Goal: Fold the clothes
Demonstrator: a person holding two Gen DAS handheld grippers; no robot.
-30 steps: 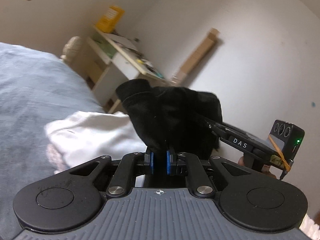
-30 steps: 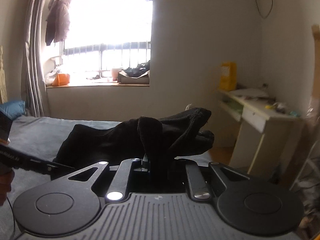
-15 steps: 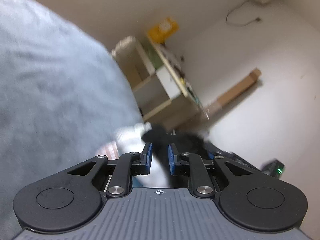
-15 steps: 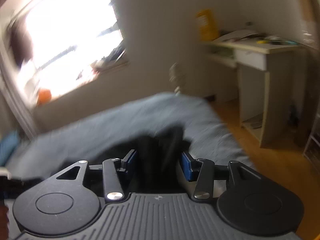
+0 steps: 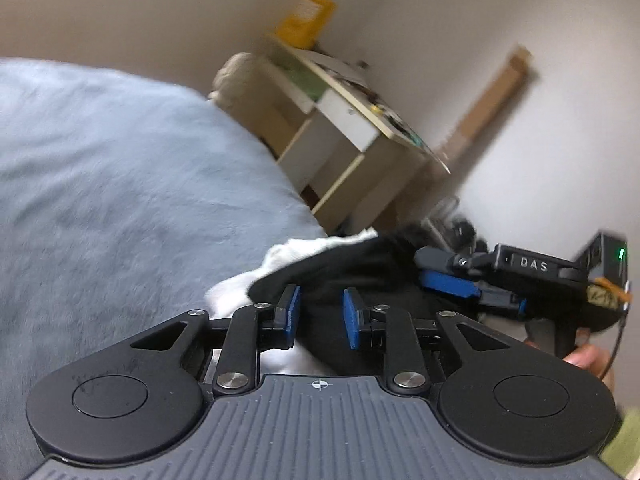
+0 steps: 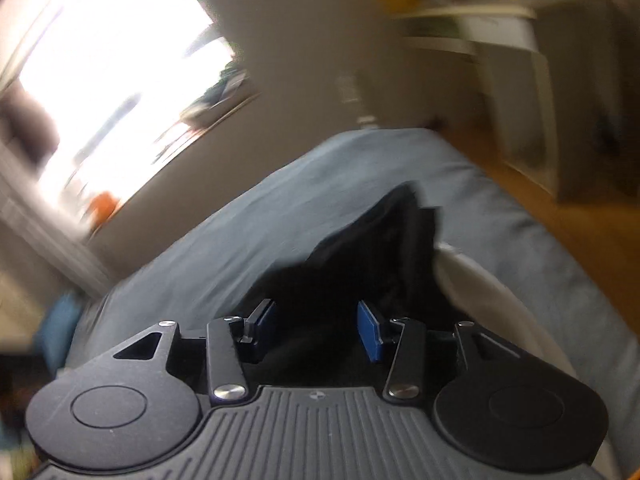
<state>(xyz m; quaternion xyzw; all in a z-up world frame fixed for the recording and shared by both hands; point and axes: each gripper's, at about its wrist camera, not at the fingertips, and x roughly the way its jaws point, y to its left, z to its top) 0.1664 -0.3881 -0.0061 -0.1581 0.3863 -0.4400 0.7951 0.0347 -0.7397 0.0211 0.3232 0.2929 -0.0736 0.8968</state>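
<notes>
A black garment [image 5: 360, 276] lies bunched on top of a white garment [image 5: 296, 252] at the near edge of the bed. My left gripper [image 5: 320, 310] hovers low over it. Its jaws are opening, and black cloth lies in the gap without the blue pads [image 5: 294, 310] pressing on it. In the right wrist view the same black garment [image 6: 380, 248] stretches away from my right gripper [image 6: 318, 326]. Its jaws stand well apart and are closing slightly, with cloth loose between them. The right gripper [image 5: 452, 276] also shows at the right of the left wrist view.
A blue-grey blanket [image 5: 120, 200] covers the bed. Beyond its end stands a pale desk [image 5: 352, 128] with a yellow box [image 5: 306, 20], and a long cardboard box [image 5: 492, 96] leans on the wall. A hand [image 5: 584, 360] holds the right gripper. Wooden floor [image 6: 540, 200] lies to the right, under a bright window [image 6: 120, 80].
Both grippers held the black garment up shut; both have opened and come down. The garment now rests on the white pile. The right wrist view has rolled.
</notes>
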